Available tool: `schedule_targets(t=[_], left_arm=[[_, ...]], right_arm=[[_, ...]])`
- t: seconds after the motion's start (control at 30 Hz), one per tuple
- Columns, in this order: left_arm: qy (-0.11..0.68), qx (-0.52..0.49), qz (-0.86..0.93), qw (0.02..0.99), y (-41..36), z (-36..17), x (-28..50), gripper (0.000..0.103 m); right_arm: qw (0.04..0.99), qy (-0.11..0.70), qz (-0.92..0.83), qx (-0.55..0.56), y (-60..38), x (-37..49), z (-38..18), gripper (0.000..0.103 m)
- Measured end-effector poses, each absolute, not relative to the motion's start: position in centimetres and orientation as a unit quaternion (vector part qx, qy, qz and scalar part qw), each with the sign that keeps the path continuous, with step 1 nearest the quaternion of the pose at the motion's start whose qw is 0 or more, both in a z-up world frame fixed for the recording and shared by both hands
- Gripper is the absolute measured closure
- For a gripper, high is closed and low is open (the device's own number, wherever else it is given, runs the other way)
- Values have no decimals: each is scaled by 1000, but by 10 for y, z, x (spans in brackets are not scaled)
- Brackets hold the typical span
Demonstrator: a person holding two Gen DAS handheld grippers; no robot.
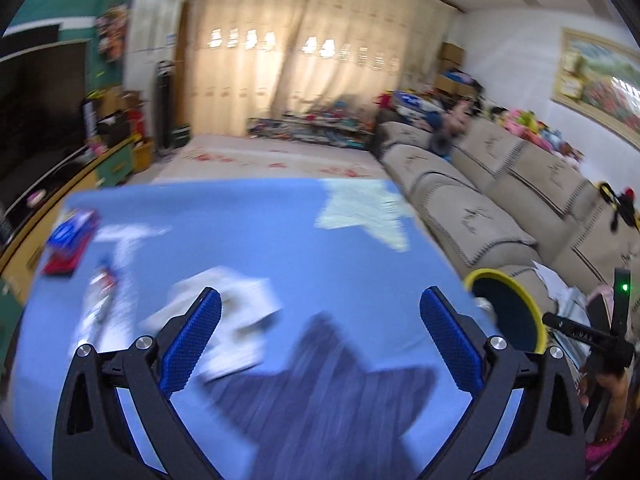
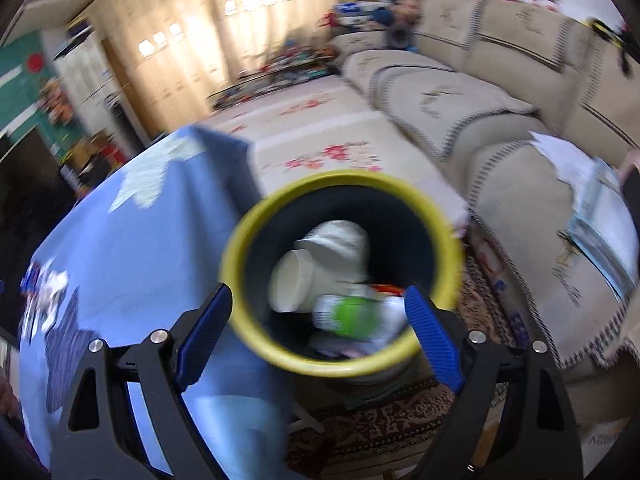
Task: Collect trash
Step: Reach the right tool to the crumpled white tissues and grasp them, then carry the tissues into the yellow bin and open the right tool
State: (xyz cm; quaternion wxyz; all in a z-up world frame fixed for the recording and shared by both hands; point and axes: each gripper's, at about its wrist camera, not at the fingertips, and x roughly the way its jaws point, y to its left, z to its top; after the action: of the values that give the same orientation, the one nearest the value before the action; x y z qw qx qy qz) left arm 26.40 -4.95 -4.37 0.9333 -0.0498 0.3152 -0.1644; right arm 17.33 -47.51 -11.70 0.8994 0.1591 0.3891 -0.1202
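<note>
My left gripper [image 1: 320,296] hangs open over the blue-clothed table [image 1: 260,232], with nothing between its blue pads. Just beyond its left finger lies crumpled white paper [image 1: 236,320], blurred. Further left are a shiny wrapper [image 1: 102,296] and a red and blue box [image 1: 70,246]. The yellow-rimmed bin [image 1: 480,276] stands off the table's right edge. In the right wrist view my right gripper [image 2: 318,292] is open and empty above the bin [image 2: 340,178]. A white cup [image 2: 296,280] and a green and white packet [image 2: 352,316] lie inside the bin.
A beige sofa [image 1: 472,208] runs along the right, with papers on its near seat [image 2: 580,184]. The bin stands on a patterned rug [image 2: 380,420] between the table [image 2: 132,248] and the sofa [image 2: 460,92]. A low TV cabinet [image 1: 60,176] is left of the table. A person's hand [image 1: 608,392] shows at the right edge.
</note>
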Motion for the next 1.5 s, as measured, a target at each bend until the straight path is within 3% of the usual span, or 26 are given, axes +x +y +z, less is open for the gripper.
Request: schedule_targets(t=[0.4, 0.77, 1.03, 1.13, 1.23, 1.3, 1.37, 1.5], left_arm=[[289, -67, -31, 955, 102, -89, 230, 5], [298, -124, -25, 946, 126, -110, 227, 5], [309, -135, -45, 940, 123, -113, 232, 5], [311, -139, -46, 939, 124, -113, 232, 5], [309, -128, -48, 941, 117, -113, 232, 5], [310, -119, -49, 942, 113, -112, 232, 5], [309, -115, -49, 943, 110, -112, 233, 5], [306, -116, -46, 944, 113, -112, 232, 5]], right_arm=[[903, 414, 106, 42, -256, 281, -104, 20], [877, 435, 201, -34, -134, 349, -109, 20], [860, 465, 200, -60, -106, 363, -140, 20], [868, 451, 188, -84, -101, 358, -144, 33], [872, 442, 192, -89, -102, 356, -142, 58], [873, 440, 195, -83, -106, 356, -141, 82], [875, 434, 199, -74, -110, 354, -138, 87], [885, 419, 200, -38, -126, 355, -124, 89]])
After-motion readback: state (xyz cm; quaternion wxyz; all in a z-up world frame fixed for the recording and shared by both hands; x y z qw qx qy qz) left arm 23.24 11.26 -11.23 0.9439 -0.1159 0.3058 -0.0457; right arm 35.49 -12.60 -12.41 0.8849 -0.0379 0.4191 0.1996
